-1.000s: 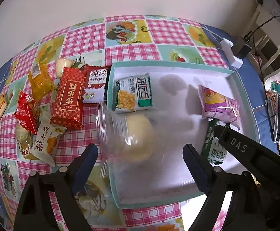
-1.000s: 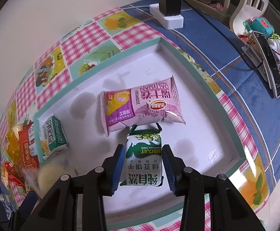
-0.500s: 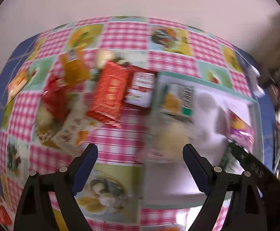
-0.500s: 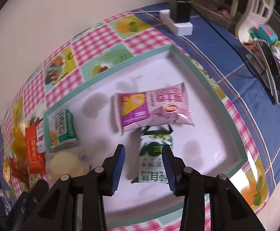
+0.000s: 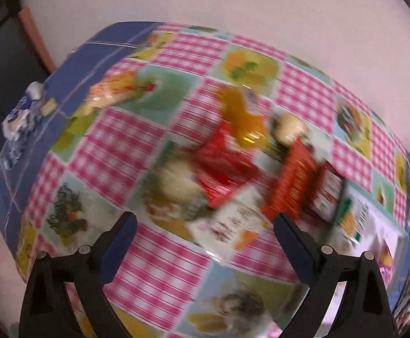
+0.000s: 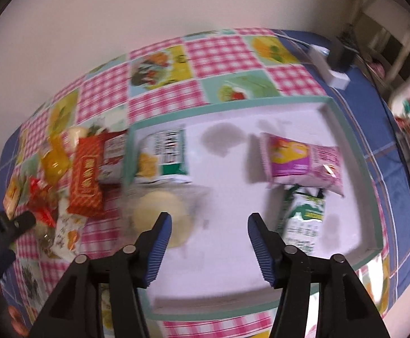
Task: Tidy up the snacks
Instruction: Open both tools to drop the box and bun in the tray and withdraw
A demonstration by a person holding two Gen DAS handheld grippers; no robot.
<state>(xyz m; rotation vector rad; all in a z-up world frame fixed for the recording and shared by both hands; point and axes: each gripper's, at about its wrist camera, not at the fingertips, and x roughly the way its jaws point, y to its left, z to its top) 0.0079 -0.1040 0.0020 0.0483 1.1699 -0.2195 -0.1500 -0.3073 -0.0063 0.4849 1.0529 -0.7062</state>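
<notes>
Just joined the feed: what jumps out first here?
The white tray with the pink packet and green biscuit pack at its right, a round bun at its left. Left of the tray lies a blurred snack pile. Both grippers hover open, empty.

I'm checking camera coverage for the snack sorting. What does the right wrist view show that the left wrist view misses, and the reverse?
Only the right wrist view shows the pink-and-yellow snack packet, the green-and-white biscuit packet and the white power strip. Only the left wrist view shows the crumpled blue-and-white wrapper at the table edge. Both show the red rectangular snack pack, the teal-rimmed white tray and an open hand-held gripper: right, left.
</notes>
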